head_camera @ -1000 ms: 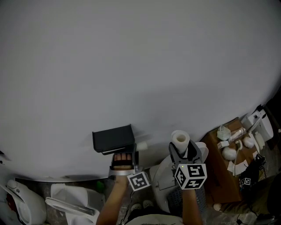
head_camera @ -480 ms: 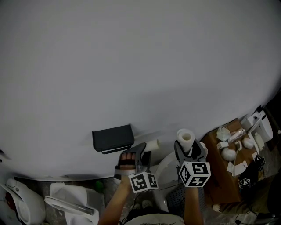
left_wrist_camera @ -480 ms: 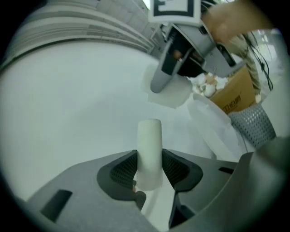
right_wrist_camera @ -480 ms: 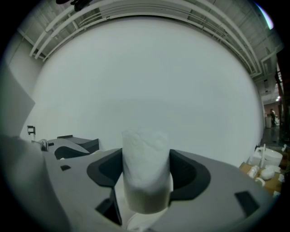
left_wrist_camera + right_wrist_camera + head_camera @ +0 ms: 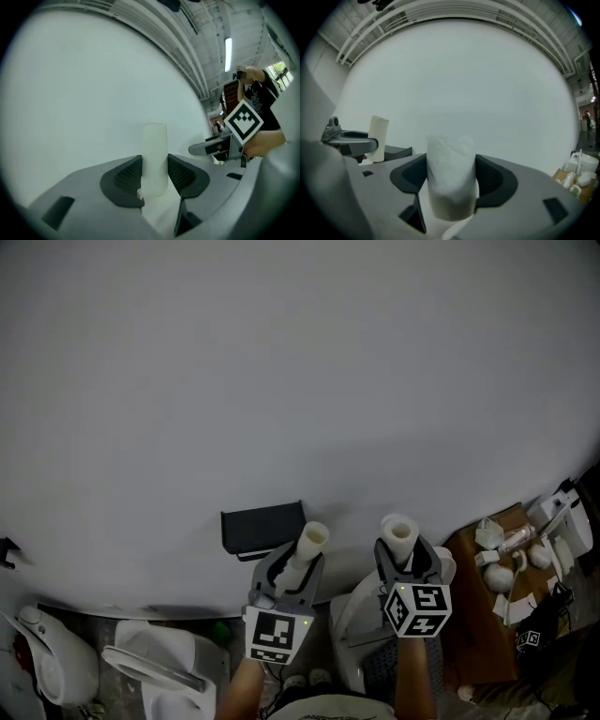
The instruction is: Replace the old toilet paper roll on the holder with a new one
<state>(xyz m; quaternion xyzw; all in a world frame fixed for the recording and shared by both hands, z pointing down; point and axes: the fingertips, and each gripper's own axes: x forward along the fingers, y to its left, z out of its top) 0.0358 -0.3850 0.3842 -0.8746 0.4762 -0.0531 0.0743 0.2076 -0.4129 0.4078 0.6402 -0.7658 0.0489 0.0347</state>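
A black holder (image 5: 262,526) is fixed to the white wall, with no roll showing on it. Just right of it and in front, my left gripper (image 5: 298,568) is shut on a thin pale cardboard tube (image 5: 311,542), which stands upright between the pads (image 5: 154,154). My right gripper (image 5: 405,559) is shut on a fuller white toilet paper roll (image 5: 398,535), also upright (image 5: 450,178). The two grippers stand side by side, apart. The right gripper view shows the left gripper's tube (image 5: 378,138) and the holder (image 5: 396,151) at its left.
A white toilet (image 5: 155,662) stands at the lower left, and a white rounded container (image 5: 356,610) below the grippers. A brown box (image 5: 492,601) with small white items is at the right. A person (image 5: 255,93) stands far off in the left gripper view.
My left gripper has come away from the holder with the tube, risen and rolled, so the tube now stands upright. The right gripper with its roll has stayed put.
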